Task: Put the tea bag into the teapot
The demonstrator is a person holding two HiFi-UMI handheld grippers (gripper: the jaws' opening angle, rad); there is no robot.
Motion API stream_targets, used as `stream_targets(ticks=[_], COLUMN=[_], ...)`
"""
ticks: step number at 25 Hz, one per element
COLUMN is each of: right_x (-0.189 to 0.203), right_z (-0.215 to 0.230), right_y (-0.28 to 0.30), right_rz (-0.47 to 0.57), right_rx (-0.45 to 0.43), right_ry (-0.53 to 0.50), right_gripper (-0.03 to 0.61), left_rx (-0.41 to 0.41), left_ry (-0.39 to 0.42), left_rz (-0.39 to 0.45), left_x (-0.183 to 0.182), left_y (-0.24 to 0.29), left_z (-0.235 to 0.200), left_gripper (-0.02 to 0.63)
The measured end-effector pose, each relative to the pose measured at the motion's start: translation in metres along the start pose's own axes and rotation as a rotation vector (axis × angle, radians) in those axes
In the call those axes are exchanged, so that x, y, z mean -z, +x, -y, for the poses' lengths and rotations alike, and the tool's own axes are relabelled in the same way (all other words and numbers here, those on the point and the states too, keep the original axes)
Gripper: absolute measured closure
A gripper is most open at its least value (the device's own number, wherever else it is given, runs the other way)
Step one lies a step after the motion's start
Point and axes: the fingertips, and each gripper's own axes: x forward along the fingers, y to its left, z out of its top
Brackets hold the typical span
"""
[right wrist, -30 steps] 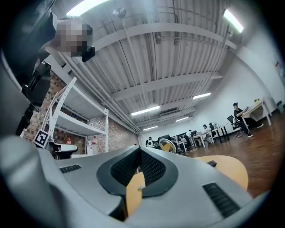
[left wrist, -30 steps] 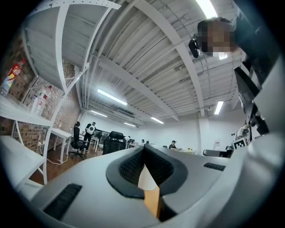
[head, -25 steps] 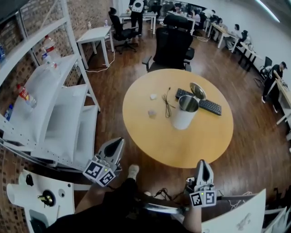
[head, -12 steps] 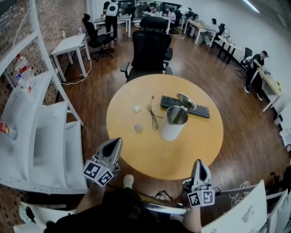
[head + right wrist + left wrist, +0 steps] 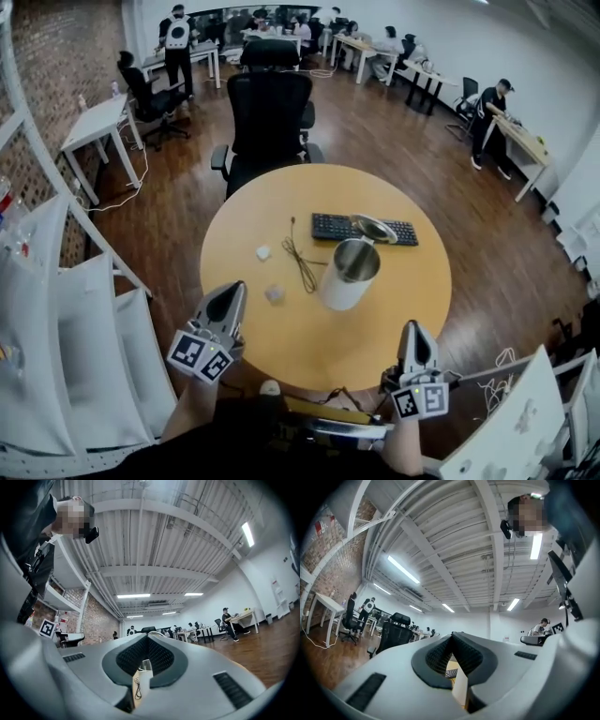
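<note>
Left claw (image 5: 231,292) and right claw (image 5: 416,330) are both hanging clenched and empty at the near edge of the table (image 5: 375,347). The tea bag (image 5: 274,294) is lying flat just ahead of the left claw, the open teapot (image 5: 347,277) standing farther ahead to its right. Risk as judged: jaws arriving shut, or opening late, would be shoving the flat bag away, or snagging the cable (image 5: 302,263) just beyond it.

Round wooden table (image 5: 375,328), black office chair (image 5: 270,112), brick wall (image 5: 66,47), dark wood floor (image 5: 394,131), white desk (image 5: 94,127), strip lights (image 5: 402,570)
</note>
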Motion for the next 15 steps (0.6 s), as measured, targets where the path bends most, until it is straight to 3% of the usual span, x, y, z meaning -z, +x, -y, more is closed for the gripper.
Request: stream_targets(ticks=[7,15], right_x=[-0.004,0.002], right_z=[0.003,0.045], right_y=[0.03,0.063], right_rz=[-0.018,-0.074], right_rx=[0.021,0.029], right_ry=[-0.044,-0.071], right_gripper=[0.572,0.572], left_rx=[0.043,-0.005], left_ry=[-0.012,-0.016], left_rz=[-0.019,-0.026], left_x=[0.004,0.013], left_y=[0.03,0.057], left_z=[-0.022,-0.017], left_gripper=[0.607,0.607])
